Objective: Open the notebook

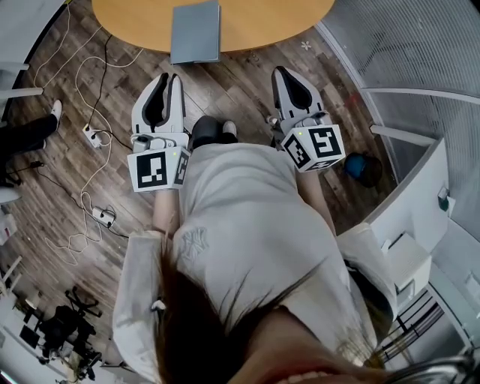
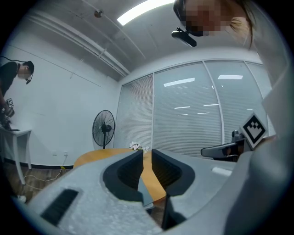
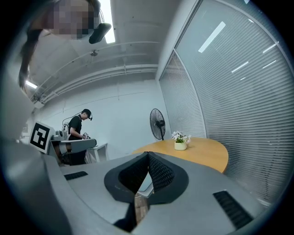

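The closed grey-blue notebook (image 1: 196, 33) lies flat on the round light-wood table (image 1: 270, 22), with its near edge at the table's near rim and possibly just over it. Both grippers are short of it, held out over the wooden floor and well apart from the cover. The left gripper (image 1: 169, 77) has its jaws a narrow slit apart with nothing between them; through that slit the left gripper view shows the notebook's corner ahead. The right gripper (image 1: 283, 73) has its jaws together at the tips and is likewise empty. The step in hand looks like the approach, so the task itself is not yet begun. To do it well, one gripper probably needs to steady the book while the other lifts only the cover. The jaws of the lifting gripper should open a little further, then slide in at the free edge of the cover, low and level, so that they catch the top board and not the whole block of pages. Which side carries the spine cannot be told from here, and that decides which way to swing the cover. A careless push could slide the book across the smooth table.
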Demonstrator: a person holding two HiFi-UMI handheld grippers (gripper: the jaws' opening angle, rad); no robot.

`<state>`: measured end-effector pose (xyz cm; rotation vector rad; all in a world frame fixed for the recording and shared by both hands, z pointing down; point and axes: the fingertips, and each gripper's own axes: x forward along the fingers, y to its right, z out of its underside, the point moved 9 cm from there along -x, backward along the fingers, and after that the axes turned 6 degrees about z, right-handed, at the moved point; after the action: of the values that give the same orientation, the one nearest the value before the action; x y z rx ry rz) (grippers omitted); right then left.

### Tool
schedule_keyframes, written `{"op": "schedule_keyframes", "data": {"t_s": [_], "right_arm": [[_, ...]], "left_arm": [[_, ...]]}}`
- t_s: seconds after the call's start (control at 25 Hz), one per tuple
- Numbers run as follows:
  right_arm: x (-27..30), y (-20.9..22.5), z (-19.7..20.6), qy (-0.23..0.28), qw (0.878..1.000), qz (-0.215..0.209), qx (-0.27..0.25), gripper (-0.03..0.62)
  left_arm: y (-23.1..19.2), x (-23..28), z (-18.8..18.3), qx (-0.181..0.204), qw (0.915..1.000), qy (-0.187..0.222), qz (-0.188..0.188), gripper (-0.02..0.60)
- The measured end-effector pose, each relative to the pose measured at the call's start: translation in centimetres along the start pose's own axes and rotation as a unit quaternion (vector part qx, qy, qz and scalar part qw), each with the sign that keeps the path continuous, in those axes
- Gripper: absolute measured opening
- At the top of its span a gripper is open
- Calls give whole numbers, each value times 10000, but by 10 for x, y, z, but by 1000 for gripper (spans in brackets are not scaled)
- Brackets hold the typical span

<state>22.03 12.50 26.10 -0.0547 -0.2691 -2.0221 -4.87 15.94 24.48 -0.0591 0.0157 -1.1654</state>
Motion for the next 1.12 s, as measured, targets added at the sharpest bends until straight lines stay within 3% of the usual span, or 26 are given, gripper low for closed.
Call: {"op": "schedule_keyframes", "data": {"t_s": [0.44,0.88,1.12], "right_arm": [[5,13,3,-100,9998,150,103,2],[56,21,-1,-287,9987,393,141,2],[101,17,-13,-377,9978,527,144,2]], "left_arm": [[2,17,2,-29,9999,-66,84,71],[-40,67,10,-158,9992,-176,308,71],[-76,106,8,-155,9974,-281,643,71]]}}
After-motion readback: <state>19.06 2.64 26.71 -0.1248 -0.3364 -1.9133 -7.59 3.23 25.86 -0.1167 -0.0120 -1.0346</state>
